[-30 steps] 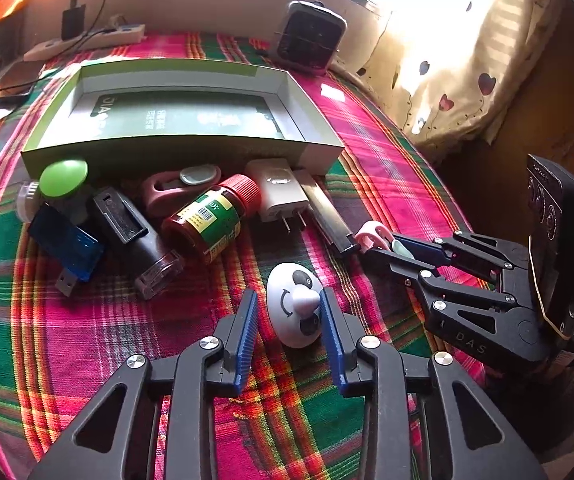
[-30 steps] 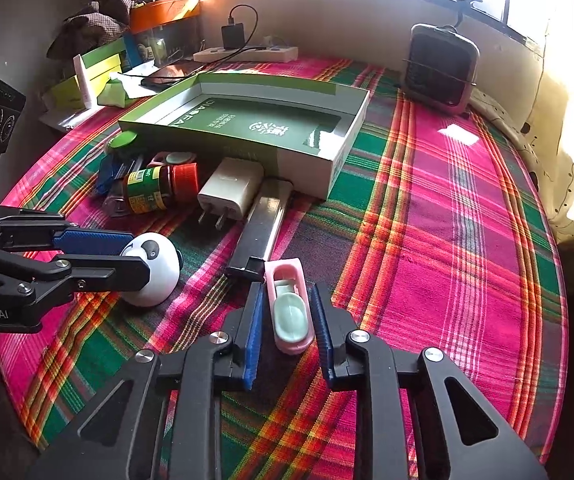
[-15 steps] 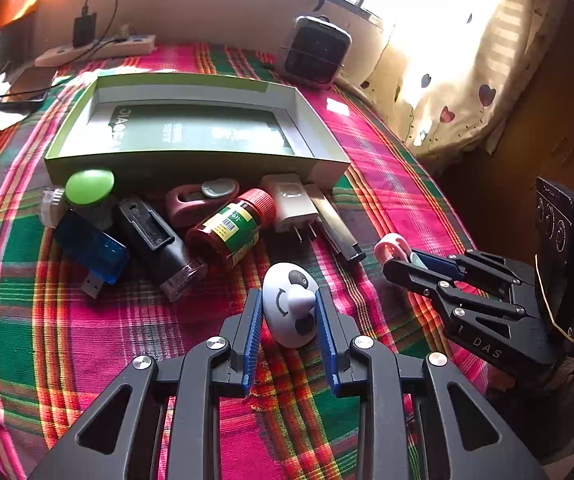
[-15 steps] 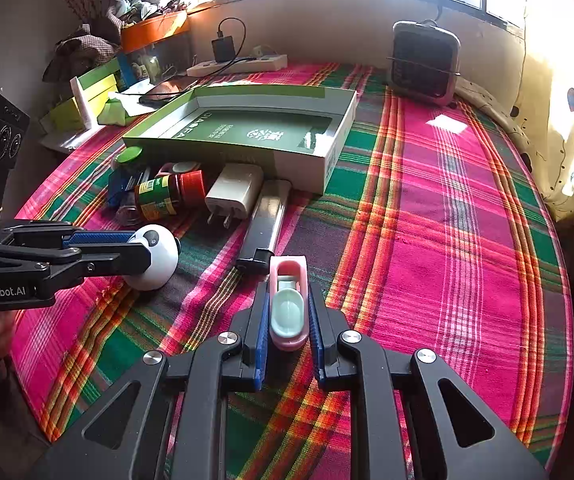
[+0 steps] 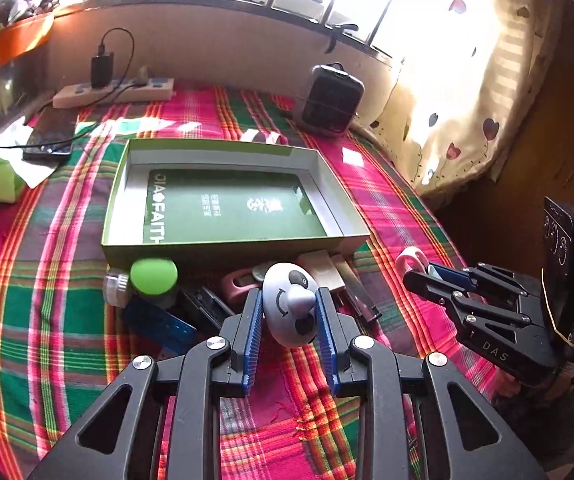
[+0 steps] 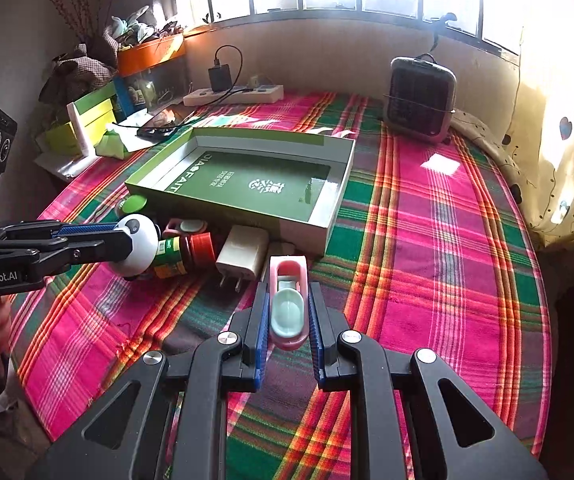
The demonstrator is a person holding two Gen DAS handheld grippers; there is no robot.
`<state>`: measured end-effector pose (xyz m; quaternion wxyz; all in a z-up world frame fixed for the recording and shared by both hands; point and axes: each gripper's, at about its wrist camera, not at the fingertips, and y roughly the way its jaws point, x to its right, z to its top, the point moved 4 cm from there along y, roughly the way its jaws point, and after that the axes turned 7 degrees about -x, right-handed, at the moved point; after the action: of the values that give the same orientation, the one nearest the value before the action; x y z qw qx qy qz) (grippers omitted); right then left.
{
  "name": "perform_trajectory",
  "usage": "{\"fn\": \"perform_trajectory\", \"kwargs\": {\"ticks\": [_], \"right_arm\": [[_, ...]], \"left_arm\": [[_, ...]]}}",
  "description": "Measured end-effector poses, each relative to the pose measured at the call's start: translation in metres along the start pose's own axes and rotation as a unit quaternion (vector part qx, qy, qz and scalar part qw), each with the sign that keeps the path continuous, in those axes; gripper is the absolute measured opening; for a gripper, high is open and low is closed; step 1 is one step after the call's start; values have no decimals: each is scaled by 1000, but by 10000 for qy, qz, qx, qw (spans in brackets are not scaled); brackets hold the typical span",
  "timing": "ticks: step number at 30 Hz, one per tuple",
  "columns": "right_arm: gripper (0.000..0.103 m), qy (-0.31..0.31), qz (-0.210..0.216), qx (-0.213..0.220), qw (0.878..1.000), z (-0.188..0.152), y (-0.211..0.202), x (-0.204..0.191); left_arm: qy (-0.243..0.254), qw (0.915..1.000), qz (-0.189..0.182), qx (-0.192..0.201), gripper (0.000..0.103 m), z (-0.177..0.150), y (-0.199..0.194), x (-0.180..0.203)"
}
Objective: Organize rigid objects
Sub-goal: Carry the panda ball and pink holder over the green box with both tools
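My left gripper (image 5: 289,304) is shut on a white panda-faced egg toy (image 5: 290,307) and holds it above the plaid cloth; it also shows in the right wrist view (image 6: 137,244). My right gripper (image 6: 288,300) is shut on a pink case with a mint oval (image 6: 288,304), lifted off the cloth; its pink end shows in the left wrist view (image 5: 413,261). An open green box (image 5: 223,246) lies beyond both. In front of it lie a red-capped bottle (image 6: 183,250), a white charger (image 6: 243,252), a green-capped item (image 5: 153,277), a blue item (image 5: 159,326) and others.
A small heater (image 6: 421,98) stands at the back right. A power strip (image 6: 233,95) with a plugged charger, a phone (image 5: 51,134) and green boxes (image 6: 87,120) sit at the back left. The table edge and curtain run along the right.
Both grippers closed on their objects and lifted them off the cloth, moving up and toward the green box.
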<state>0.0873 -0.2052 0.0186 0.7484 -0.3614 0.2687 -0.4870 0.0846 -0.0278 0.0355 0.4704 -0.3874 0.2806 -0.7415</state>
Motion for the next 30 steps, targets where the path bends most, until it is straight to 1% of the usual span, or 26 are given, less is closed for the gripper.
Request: {"fn": "perform_trajectory", "kwargs": {"ticks": [7, 14, 18, 22, 26, 30], "right_arm": [[19, 41, -72, 81, 9999, 34, 4, 2], [19, 86, -153, 34, 9998, 69, 27, 8], [19, 149, -178, -64, 9997, 87, 46, 12], [19, 227, -211, -178, 9994, 101, 67, 18], [19, 285, -236, -301, 9989, 109, 87, 22], [19, 261, -305, -362, 9985, 116, 100, 24]], "left_arm": [[-19, 9997, 160, 187, 25, 38, -6, -22], [-78, 9993, 325, 187, 25, 69, 7, -48], [-191, 9990, 396, 110, 25, 81, 21, -65], [-172, 9989, 436, 13, 25, 91, 37, -78], [-163, 9988, 450, -75, 25, 97, 52, -87], [-137, 9981, 588, -115, 25, 102, 64, -94]]}}
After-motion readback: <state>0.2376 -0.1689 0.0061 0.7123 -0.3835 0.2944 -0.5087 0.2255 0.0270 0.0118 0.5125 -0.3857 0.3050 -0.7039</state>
